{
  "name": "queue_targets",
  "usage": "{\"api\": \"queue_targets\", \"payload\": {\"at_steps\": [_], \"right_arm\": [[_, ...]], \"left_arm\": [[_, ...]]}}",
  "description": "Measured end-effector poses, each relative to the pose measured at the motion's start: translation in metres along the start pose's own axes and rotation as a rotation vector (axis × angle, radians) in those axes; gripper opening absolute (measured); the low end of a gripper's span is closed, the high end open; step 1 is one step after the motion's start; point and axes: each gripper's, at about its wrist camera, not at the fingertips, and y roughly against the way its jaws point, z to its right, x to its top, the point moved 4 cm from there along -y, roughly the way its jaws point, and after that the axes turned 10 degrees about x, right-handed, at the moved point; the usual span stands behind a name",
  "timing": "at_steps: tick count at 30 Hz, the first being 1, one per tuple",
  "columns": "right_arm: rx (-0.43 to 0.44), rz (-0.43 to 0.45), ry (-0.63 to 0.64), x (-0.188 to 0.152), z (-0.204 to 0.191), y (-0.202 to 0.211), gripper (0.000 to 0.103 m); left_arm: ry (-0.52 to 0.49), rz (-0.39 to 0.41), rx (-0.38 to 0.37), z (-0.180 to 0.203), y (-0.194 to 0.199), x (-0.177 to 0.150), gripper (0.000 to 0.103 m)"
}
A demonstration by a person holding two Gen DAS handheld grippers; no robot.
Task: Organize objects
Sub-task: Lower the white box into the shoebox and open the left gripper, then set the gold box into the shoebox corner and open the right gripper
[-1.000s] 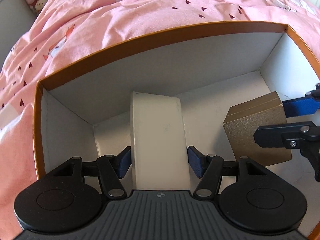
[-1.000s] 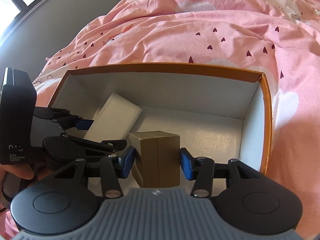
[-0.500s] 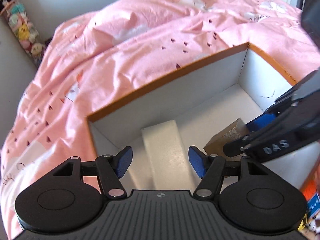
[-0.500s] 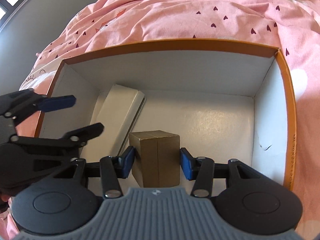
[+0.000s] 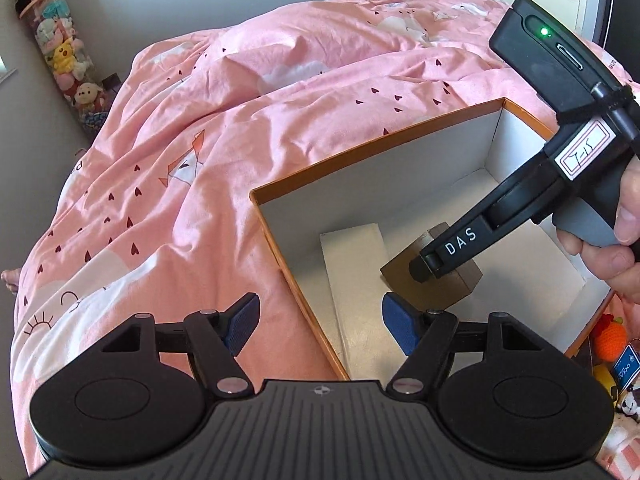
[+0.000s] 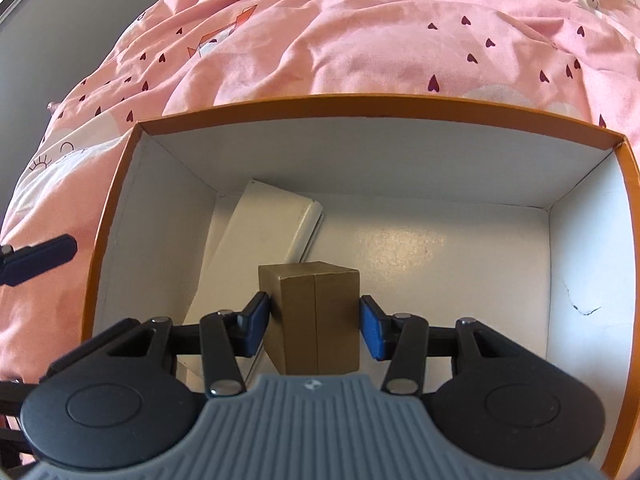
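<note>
Right gripper [image 6: 312, 316] pinches the brown box [image 6: 314, 320] at lower centre of its view, low inside the orange-rimmed box [image 6: 360, 106], with the white box [image 6: 260, 240] leaning just left. Left gripper [image 5: 320, 320] hangs wide open, empty, over the orange rim. Best now: settle the brown box flat on the floor before releasing, clear of the white one.

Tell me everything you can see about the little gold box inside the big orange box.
The gold box is a small blocky carton, matte brownish gold like card, with a seam running down its near face. It looks closed and undamaged. It stands upright between the blue pads of the right gripper, which is shut on it, inside the orange box. Beside it to the left lies the white box; whether it rests on the floor is unclear.
</note>
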Motion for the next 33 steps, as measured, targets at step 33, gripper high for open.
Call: {"api": "queue_targets", "payload": {"at_steps": [33], "right_arm": [[0.175, -0.218, 0.922, -0.064, -0.074, 0.032, 0.05]], "left_arm": [[0.163, -0.094, -0.139, -0.021, 0.015, -0.008, 0.074]]}}
